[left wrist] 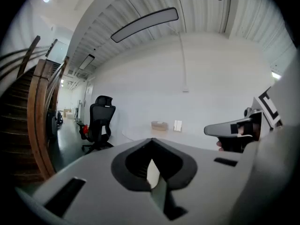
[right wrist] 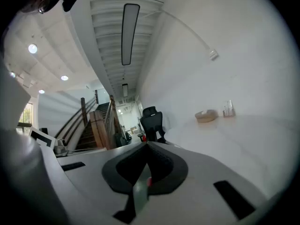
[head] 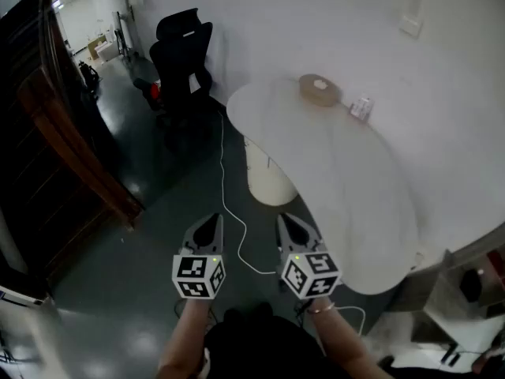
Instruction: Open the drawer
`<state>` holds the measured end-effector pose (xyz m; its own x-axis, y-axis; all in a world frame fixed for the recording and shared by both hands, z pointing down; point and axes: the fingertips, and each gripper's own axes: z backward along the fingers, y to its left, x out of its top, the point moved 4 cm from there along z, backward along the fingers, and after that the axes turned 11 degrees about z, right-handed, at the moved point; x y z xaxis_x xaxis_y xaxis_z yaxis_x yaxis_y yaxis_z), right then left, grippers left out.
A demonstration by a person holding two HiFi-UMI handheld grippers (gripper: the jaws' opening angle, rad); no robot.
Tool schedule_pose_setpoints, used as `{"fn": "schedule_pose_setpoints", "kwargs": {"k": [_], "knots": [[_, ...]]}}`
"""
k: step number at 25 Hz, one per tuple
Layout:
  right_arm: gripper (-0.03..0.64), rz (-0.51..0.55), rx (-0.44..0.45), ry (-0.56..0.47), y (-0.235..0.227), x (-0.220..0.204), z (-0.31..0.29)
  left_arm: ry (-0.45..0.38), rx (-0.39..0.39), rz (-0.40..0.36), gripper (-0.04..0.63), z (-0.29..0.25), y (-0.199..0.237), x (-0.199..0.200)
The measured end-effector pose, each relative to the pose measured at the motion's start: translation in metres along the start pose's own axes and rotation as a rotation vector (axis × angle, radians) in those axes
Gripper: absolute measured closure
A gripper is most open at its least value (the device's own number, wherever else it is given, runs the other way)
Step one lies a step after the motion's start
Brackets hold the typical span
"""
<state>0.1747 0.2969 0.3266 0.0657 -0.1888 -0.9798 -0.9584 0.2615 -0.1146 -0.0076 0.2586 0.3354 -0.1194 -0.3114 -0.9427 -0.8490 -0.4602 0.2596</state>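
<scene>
Approach stage: the left gripper (head: 211,224) and right gripper (head: 289,224) hover beside the white surface (head: 355,204), fingers clenched on nothing. No drawer shows in any view, so finding it likely comes next.

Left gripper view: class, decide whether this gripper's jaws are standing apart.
No, the left gripper has its jaws closed together, with nothing held between them.

Head cam stares steeply down past my left tongs (head: 210,223) and right tongs (head: 287,223) to the floor (head: 150,212); each tong cam sits right behind its tips, facing roughly level; all three share the black chair (head: 183,54) and white surface (head: 347,172).
</scene>
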Motion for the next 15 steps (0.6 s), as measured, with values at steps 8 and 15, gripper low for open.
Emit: {"fn": "schedule_pose_setpoints", "kwargs": {"k": [8, 15], "knots": [[0.614, 0.036, 0.041, 0.013, -0.001, -0.001, -0.009, 0.040, 0.010, 0.006, 0.592, -0.013, -0.002, -0.008], [0.614, 0.056, 0.059, 0.022, -0.005, -0.005, -0.019, 0.047, 0.046, 0.010, 0.592, -0.025, -0.001, -0.012]]}}
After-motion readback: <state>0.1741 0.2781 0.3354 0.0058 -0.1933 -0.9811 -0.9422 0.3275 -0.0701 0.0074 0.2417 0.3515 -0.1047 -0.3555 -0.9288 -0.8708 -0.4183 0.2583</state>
